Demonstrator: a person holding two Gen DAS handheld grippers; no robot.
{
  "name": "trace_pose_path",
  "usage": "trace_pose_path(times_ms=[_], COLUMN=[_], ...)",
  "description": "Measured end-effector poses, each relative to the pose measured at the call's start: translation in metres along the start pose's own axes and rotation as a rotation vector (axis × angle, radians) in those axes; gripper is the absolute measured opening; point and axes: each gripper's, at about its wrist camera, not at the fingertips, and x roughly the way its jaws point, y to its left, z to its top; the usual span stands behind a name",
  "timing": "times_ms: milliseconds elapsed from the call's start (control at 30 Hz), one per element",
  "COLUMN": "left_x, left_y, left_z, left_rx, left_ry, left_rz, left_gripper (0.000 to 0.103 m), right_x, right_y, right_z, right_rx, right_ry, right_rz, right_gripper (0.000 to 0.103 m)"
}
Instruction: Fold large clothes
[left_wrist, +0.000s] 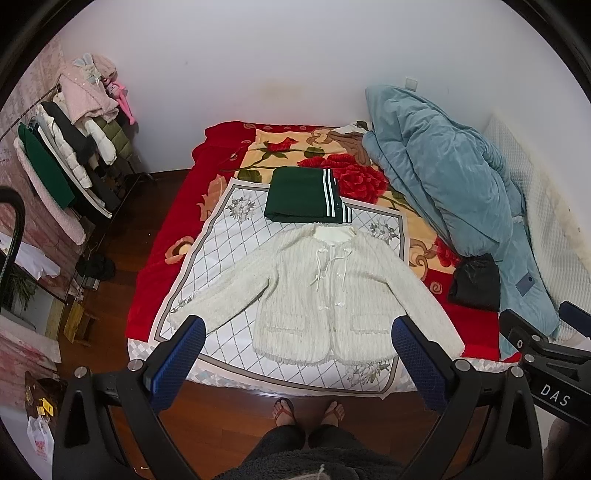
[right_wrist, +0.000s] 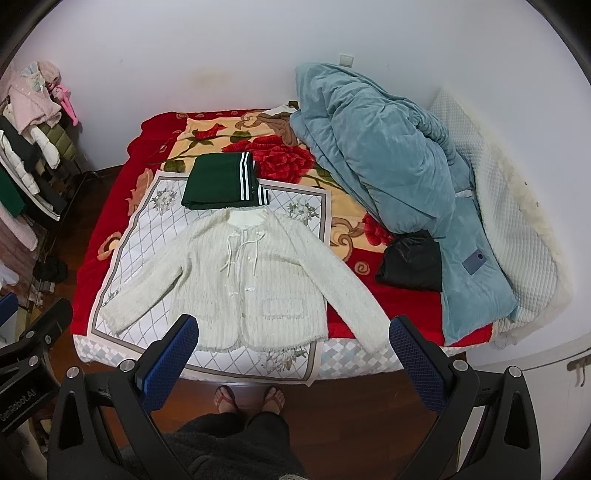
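Observation:
A white fluffy cardigan (left_wrist: 317, 291) lies flat and spread out, front up, sleeves angled outward, on a white diamond-pattern cloth (left_wrist: 229, 236) on the bed; it also shows in the right wrist view (right_wrist: 255, 273). A folded dark green garment with white stripes (left_wrist: 303, 195) lies just beyond its collar, also in the right wrist view (right_wrist: 221, 181). My left gripper (left_wrist: 297, 332) is open and empty, held above the cardigan's hem near the bed's front edge. My right gripper (right_wrist: 293, 332) is open and empty, also in front of the hem.
A red floral blanket (left_wrist: 162, 243) covers the bed. A heap of blue quilt (left_wrist: 443, 184) and a black bag (left_wrist: 476, 284) lie on the right. A clothes rack (left_wrist: 66, 155) stands at the left. My feet (left_wrist: 308, 410) stand on wooden floor before the bed.

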Motion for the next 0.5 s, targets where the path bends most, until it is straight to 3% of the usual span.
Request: trace_pose_path(times_ms=[500], left_x=[-0.0001], left_y=[0.0001], left_z=[-0.0001], left_rx=[-0.002], left_ry=[0.001], left_rz=[-0.004], left_gripper=[0.103], right_x=[-0.0007], right_y=[0.0043], right_z=[0.0067], right_rx=[-0.005], right_ry=[0.002], right_rz=[-0.003], right_gripper=[0.103])
